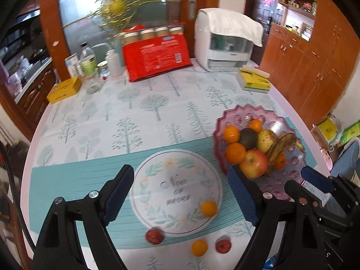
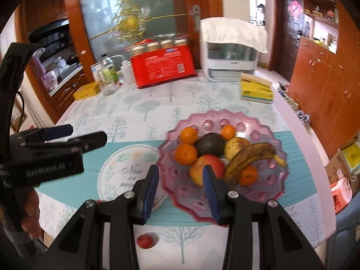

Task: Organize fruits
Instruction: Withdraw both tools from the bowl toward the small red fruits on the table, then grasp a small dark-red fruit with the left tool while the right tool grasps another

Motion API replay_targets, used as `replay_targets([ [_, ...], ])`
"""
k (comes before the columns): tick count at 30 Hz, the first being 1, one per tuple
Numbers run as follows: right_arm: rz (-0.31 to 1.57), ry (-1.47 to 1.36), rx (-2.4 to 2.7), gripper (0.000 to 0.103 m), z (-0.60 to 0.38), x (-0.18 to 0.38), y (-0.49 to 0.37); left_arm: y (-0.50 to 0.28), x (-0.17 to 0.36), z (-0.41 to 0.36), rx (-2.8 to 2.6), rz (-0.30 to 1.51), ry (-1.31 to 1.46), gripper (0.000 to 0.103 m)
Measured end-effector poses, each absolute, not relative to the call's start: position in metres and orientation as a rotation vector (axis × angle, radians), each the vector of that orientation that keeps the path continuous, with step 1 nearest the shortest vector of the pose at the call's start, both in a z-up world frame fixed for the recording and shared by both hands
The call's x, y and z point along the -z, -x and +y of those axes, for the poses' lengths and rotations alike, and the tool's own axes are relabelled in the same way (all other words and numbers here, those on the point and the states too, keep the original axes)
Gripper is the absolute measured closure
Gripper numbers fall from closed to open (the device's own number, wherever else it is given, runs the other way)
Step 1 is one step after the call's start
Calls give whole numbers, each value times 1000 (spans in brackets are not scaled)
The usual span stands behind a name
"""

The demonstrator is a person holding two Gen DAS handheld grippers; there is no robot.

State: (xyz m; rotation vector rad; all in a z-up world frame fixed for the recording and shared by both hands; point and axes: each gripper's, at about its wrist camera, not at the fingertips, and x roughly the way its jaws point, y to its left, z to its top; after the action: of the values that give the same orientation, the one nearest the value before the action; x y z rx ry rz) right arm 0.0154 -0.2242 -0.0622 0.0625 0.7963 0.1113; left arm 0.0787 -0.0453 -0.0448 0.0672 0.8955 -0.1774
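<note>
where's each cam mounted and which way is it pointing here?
Left wrist: sits on the left claw, above the near table edge, faces across the table at the round placemat and loose fruit; shows its own two open fingers and the right claw at right.
Right wrist: sits on the right claw, faces the pink fruit bowl; shows its own open fingers, the left claw and the hand holding it at left.
Shared: bowl, placemat, red package, white appliance, yellow boxes.
</note>
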Motion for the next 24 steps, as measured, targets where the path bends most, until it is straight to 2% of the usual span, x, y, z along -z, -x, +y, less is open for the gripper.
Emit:
replay_targets([
  [7,834,-25,-193,62,-196,84,-12,-69,72,-6,115,950,-67,18],
  [14,890,-17,-286,62,-181,111,-13,-58,122,22,80,1052,-94,18],
  [24,1067,-5,-369,62,-168,175,7,-49,186,32,121,1179,-141,18],
])
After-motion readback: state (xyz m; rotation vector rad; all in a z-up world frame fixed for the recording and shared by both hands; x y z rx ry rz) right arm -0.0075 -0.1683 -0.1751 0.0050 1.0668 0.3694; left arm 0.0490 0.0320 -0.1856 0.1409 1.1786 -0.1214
